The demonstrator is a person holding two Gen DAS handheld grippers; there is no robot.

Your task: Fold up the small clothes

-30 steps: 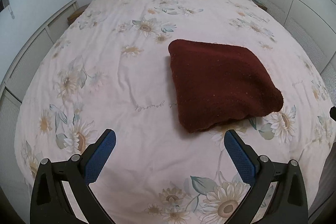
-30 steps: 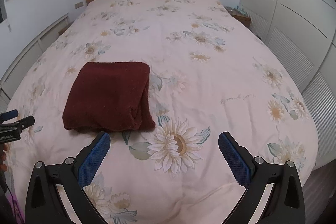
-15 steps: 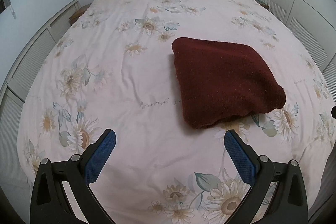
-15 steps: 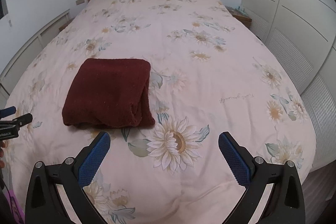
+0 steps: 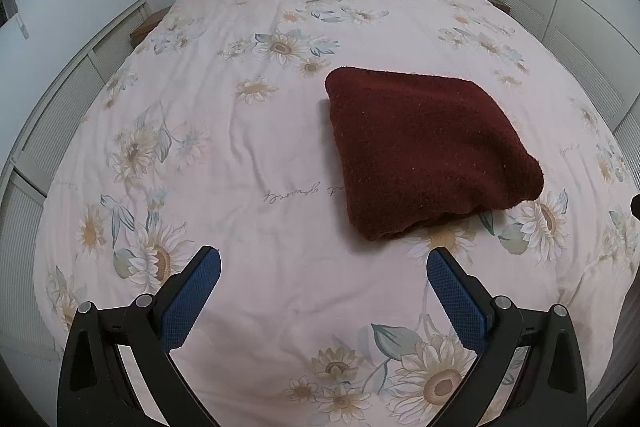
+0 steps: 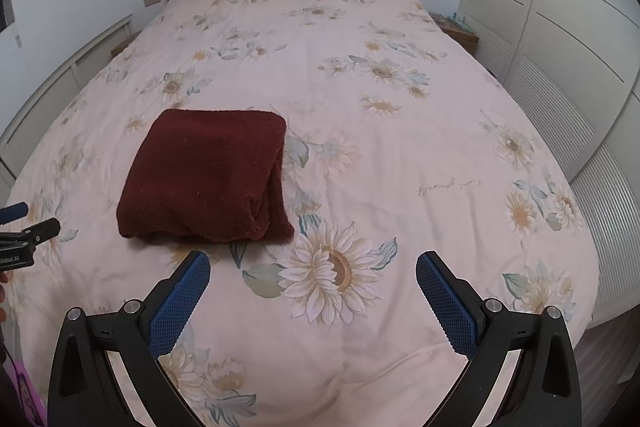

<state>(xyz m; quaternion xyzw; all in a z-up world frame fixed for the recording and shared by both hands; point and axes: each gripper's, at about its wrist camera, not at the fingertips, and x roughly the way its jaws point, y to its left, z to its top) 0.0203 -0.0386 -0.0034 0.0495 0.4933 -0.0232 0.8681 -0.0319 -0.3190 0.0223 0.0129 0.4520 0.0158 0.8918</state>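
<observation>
Retreating slightly since a second ago: both views sit a little farther off | left gripper (image 5: 323, 265) and right gripper (image 6: 313, 269): jaws apart, empty | maroon garment (image 5: 426, 151): folded square on bedspread (image 5: 240, 131), 1 o'clock of left | fold judged complete.

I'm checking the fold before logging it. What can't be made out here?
- Maroon garment: its type and inner layers, hidden by its own folds in both views.
- Left hand-held gripper: mostly cut off by the right wrist view's edge.
- Bedspread script: too small to read.
</observation>
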